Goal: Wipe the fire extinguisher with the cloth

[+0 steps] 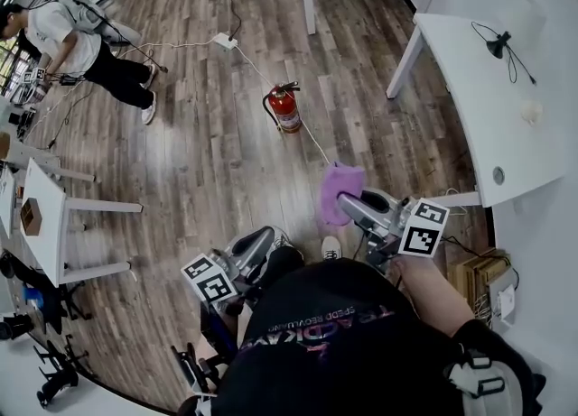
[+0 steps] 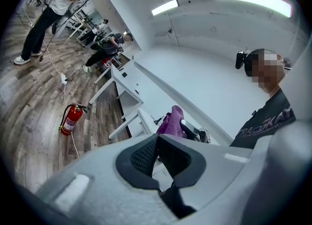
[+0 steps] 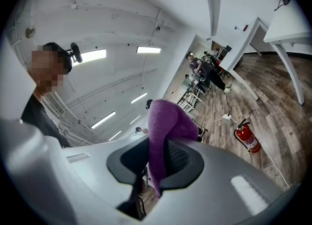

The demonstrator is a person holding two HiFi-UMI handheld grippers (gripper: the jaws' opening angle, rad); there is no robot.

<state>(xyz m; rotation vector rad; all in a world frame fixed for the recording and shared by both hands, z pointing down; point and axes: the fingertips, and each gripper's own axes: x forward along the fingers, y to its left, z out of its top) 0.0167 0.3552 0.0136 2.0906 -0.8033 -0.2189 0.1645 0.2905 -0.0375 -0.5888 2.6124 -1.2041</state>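
A red fire extinguisher (image 1: 285,109) stands upright on the wood floor, well ahead of both grippers. It also shows low in the left gripper view, the extinguisher (image 2: 71,119), and to the right in the right gripper view (image 3: 247,138). My right gripper (image 1: 348,202) is shut on a purple cloth (image 1: 339,190), which bulges up and forward out of the jaws (image 3: 168,121). My left gripper (image 1: 269,241) is held low near my body, shut with nothing in it (image 2: 157,143). The cloth (image 2: 170,120) shows beyond it.
A white cable (image 1: 271,80) runs across the floor past the extinguisher to a power strip (image 1: 223,41). White tables stand at the right (image 1: 488,107) and left (image 1: 45,216). Another person (image 1: 68,40) stands at the far left. A cardboard box (image 1: 479,274) sits at my right.
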